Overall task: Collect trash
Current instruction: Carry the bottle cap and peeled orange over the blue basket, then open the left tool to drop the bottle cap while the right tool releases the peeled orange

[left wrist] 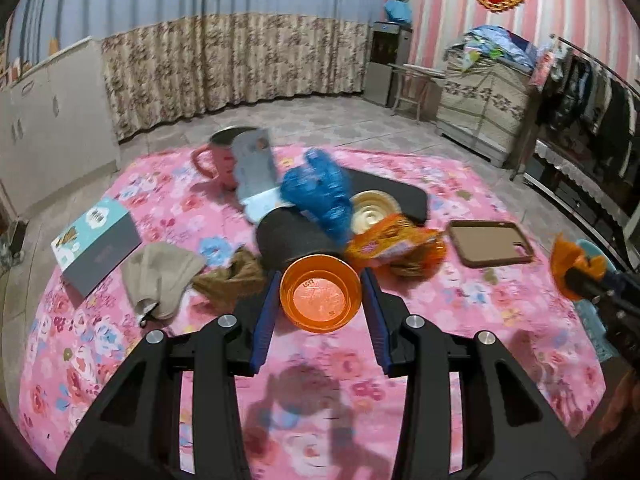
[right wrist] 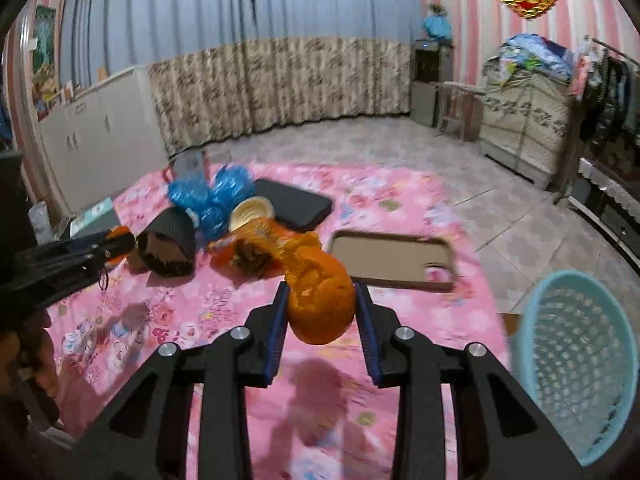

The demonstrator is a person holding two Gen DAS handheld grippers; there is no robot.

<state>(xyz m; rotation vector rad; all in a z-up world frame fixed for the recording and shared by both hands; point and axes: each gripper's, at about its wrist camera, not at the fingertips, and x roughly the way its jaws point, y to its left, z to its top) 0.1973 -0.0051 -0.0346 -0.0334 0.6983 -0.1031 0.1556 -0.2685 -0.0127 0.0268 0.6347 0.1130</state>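
My left gripper is shut on an orange plastic cup, held above the pink flowered cloth. My right gripper is shut on an orange peel, lifted above the cloth. The right gripper with the peel also shows at the right edge of the left wrist view. A light blue mesh basket stands at the lower right of the right wrist view. Trash lies in a pile: blue crumpled plastic, an orange snack wrapper, a paper cup, a dark roll.
On the cloth are a pink mug, a grey booklet, a beige cloth mask, a brown phone case and a black pad. Cabinets stand to the left, a clothes rack to the right.
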